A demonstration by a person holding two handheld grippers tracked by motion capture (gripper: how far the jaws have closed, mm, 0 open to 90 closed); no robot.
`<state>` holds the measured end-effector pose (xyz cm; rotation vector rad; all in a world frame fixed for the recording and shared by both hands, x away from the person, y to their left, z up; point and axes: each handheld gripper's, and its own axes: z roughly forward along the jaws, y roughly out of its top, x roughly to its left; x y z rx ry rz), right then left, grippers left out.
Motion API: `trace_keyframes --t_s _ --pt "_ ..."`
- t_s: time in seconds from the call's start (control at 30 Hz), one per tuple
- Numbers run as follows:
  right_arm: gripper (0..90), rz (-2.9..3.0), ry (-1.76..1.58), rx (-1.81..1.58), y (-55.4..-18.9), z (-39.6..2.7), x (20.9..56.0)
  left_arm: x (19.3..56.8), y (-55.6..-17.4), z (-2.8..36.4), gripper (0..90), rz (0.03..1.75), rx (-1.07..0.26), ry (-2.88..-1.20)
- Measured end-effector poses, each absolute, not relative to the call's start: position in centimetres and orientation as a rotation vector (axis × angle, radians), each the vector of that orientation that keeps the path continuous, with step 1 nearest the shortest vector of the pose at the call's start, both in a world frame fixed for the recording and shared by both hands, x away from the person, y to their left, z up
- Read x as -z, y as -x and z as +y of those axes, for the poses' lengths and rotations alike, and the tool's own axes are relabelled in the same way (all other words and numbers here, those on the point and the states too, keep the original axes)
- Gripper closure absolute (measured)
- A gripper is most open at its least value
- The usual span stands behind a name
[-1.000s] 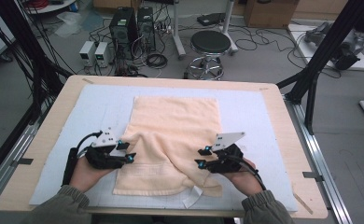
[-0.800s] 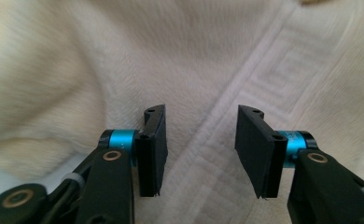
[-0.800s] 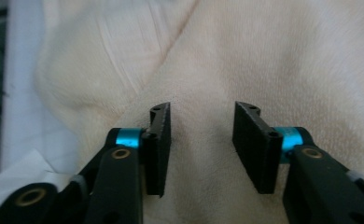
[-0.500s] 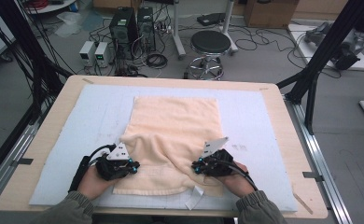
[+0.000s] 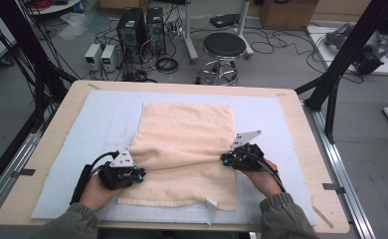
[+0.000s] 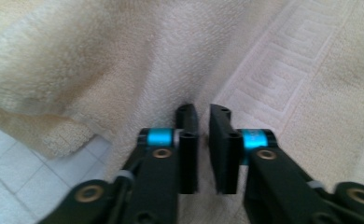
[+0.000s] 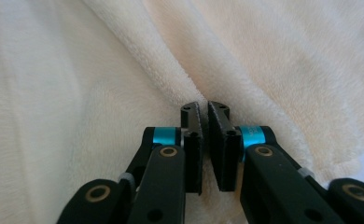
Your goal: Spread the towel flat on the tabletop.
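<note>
Lifting towel (image 5: 184, 144) fold farther up than before.

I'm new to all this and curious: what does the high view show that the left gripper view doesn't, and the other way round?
High view: the whole wooden table, with a round black stool and black computer towers behind it. Left gripper view: a woven key-pattern band on the cloth, close up. Both: the cream terry towel and the left gripper, whose black fingers have just been opening slightly, the towel's crease between them.
</note>
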<state>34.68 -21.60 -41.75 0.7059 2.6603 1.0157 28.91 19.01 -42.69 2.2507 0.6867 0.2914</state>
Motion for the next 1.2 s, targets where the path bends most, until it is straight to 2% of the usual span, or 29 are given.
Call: trace_keyframes --t_s 0.13,0.4,0.53,0.7,0.77,0.9,0.93,1.0,1.2 --pt "73.6 2.612 -0.678 -1.073 -34.1 -21.9 40.7 42.0 -28.7 19.8 64.7 0.69 -0.294 -2.196" --pt "65.7 2.567 -0.54 -1.195 -30.4 -22.1 37.9 41.4 -28.0 20.5 63.9 0.649 -0.312 -2.193" --pt "61.8 2.65 -0.471 -1.167 -29.4 -20.7 39.2 42.2 -27.9 20.2 62.7 0.629 -0.296 -2.228" --pt "58.3 2.76 -0.501 -1.088 -30.0 -19.7 42.3 43.6 -28.2 19.4 58.5 0.614 -0.268 -2.268" --pt "60.1 2.787 -0.513 -1.038 -30.2 -19.3 43.2 43.7 -28.3 19.6 60.4 0.62 -0.248 -2.259" --pt "82.2 2.785 -0.55 -1.128 -30.4 -19.5 43.6 43.6 -28.1 19.4 76.5 0.626 -0.226 -2.259" --pt "84.1 2.792 -0.538 -1.13 -30.4 -19.5 43.6 43.5 -28.0 19.3 79.9 0.627 -0.229 -2.26" --pt "85.4 2.789 -0.517 -1.114 -30.2 -19.4 43.5 43.3 -27.7 19.2 84.6 0.634 -0.249 -2.266" --pt "85.8 2.779 -0.469 -1.206 -28.0 -19.9 41.4 41.5 -25.0 20.3 86.6 0.601 -0.235 -2.236"
